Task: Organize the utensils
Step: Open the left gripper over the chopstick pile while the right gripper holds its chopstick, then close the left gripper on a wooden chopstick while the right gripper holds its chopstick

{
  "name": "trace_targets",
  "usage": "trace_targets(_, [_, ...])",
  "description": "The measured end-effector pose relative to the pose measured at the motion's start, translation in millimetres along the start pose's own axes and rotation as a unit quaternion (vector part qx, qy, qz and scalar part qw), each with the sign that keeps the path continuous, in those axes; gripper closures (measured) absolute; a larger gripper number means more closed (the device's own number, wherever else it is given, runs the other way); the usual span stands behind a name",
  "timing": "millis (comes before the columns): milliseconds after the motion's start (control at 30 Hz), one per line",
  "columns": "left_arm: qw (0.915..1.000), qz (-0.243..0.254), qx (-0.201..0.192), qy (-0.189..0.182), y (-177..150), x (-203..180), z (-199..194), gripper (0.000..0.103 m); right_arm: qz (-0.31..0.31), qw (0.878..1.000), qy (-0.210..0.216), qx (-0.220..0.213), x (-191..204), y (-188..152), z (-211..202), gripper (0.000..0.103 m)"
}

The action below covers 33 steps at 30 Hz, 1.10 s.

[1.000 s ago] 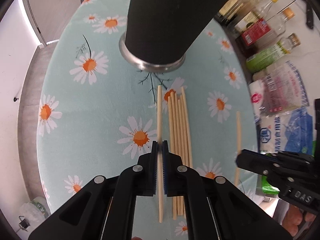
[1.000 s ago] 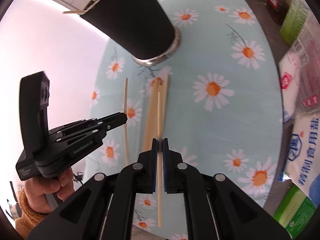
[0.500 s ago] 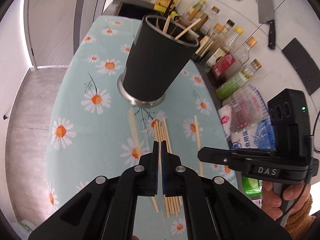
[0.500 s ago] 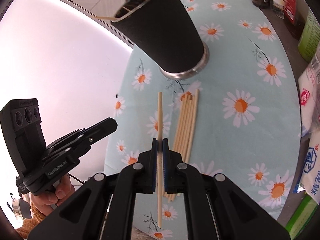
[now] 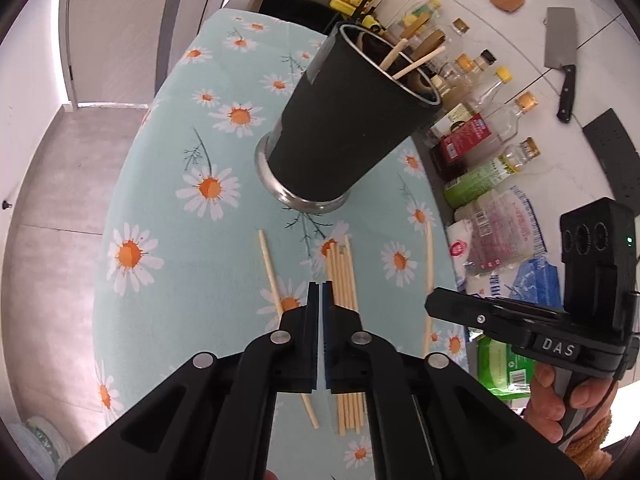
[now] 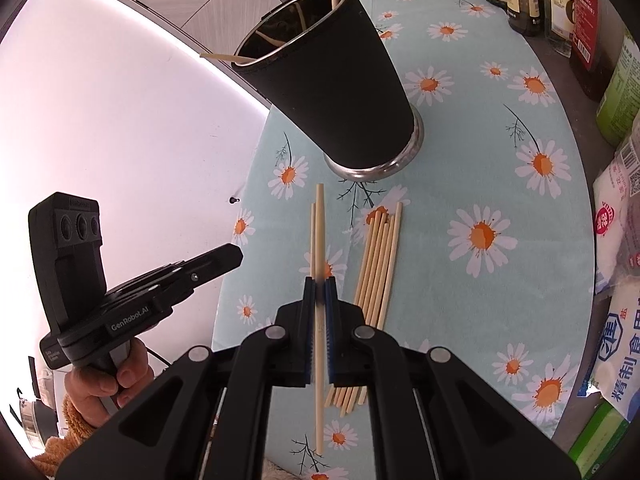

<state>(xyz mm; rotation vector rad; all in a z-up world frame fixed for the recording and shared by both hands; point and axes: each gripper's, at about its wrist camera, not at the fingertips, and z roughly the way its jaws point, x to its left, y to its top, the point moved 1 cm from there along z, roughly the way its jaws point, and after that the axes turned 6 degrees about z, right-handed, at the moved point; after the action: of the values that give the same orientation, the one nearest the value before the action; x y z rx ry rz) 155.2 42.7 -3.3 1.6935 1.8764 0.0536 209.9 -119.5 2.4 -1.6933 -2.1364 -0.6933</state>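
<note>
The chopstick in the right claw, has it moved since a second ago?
Yes. The chopstick has been lifted off the bundle and now sits left of it, pointing toward the black cup.

Daisy-print table (image 5: pixel 168 208): black cup (image 5: pixel 344 128), chopstick bundle (image 5: pixel 344 280), loose chopstick (image 5: pixel 272 276).

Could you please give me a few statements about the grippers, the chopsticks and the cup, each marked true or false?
1. The right gripper is shut on a chopstick. True.
2. The left gripper holds a chopstick. False: its jaws are shut with nothing between them.
3. The black cup lies on its side. False: it stands upright on the daisy tablecloth.
4. A bundle of chopsticks lies on the cloth in front of the cup. True.
5. The cup is empty. False: chopsticks already stick out of it.
</note>
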Motion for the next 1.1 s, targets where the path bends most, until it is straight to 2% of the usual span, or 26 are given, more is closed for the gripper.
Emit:
trace_targets(100, [0.9994, 0.002, 0.018, 0.029, 3, -1, 7, 0.099, 0.001, 1.000, 0.001, 0.001, -1, 0, 0, 0.097])
trace_targets(133, [0.9991, 0.001, 0.025, 0.034, 4, 0, 10, 0.087, 0.001, 1.000, 0.001, 0.001, -2, -1, 0, 0.097])
trace_targets(167, [0.9990, -0.003, 0.030, 0.033, 5, 1, 13, 0.064, 0.001, 1.000, 0.002, 0.002, -3, -1, 0, 0.097])
trace_targets(233, [0.9984, -0.005, 0.042, 0.037, 6, 1, 19, 0.040, 0.001, 1.000, 0.001, 0.004, -5, -1, 1, 0.097])
trace_targets(367, [0.9942, -0.005, 0.084, 0.067, 8, -1, 38, 0.040, 0.009, 1.000, 0.005, 0.006, -12, -5, -1, 0.097])
trace_targets(567, [0.9810, -0.004, 0.145, 0.129, 17, -3, 65, 0.042, 0.027, 1.000, 0.016, 0.001, -28, -13, -8, 0.097])
trace_targets(700, [0.9744, -0.010, 0.174, 0.142, 18, -5, 83, 0.043, 0.041, 0.999, 0.027, -0.003, -39, -17, -11, 0.097])
trace_targets(733, [0.9731, -0.013, 0.179, 0.144, 17, -5, 87, 0.045, 0.044, 0.999, 0.029, -0.003, -42, -18, -11, 0.097])
trace_targets(867, [0.9660, -0.028, 0.197, 0.165, 15, -2, 101, 0.067, 0.047, 0.998, 0.036, 0.000, -48, -24, -13, 0.097])
trace_targets(933, [0.9620, -0.036, 0.202, 0.179, 13, 2, 106, 0.072, 0.048, 0.998, 0.038, 0.000, -51, -24, -14, 0.097])
trace_targets(1100, [0.9589, -0.037, 0.198, 0.200, 13, 1, 109, 0.082, 0.049, 0.998, 0.042, -0.001, -54, -23, -17, 0.097])
